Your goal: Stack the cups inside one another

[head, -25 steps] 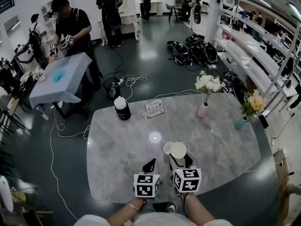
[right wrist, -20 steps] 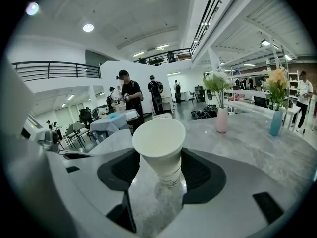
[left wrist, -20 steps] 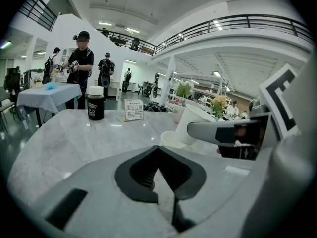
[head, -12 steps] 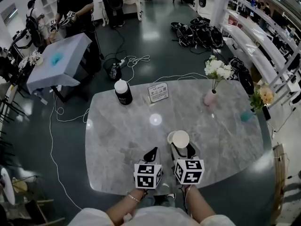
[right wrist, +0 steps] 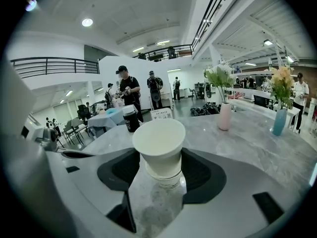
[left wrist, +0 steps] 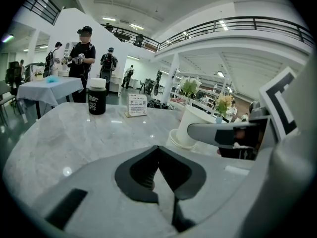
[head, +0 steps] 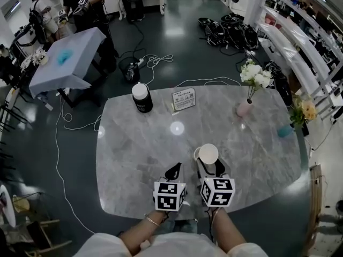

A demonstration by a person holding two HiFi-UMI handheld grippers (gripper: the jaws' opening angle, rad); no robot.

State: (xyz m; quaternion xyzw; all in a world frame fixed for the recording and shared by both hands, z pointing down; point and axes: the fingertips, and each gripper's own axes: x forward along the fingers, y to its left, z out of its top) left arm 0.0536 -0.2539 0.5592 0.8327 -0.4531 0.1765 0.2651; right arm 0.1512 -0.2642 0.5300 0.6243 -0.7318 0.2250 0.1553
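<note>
A white paper cup point(right wrist: 159, 144) stands between the jaws of my right gripper point(right wrist: 161, 170), which is shut on its sides. Under it shows the rim of a second white cup point(right wrist: 168, 177), and the upper cup sits in it. In the head view the cups point(head: 207, 154) are near the middle of the grey marble table point(head: 134, 154), just ahead of my right gripper point(head: 207, 167). My left gripper point(head: 172, 172) hovers beside it on the left, shut and holding nothing. The left gripper view shows the cups point(left wrist: 194, 124) to the right of its own shut tips point(left wrist: 158, 150).
At the table's far side stand a black canister with a white lid point(head: 141, 97), a small sign card point(head: 183, 99) and a pink vase of white flowers point(head: 244, 107). A teal vase with flowers point(head: 285, 130) is at the right edge. Cables lie on the floor beyond.
The head camera has tipped, so the table sits higher in the picture. Both grippers and the cups keep about the same place on the table.
</note>
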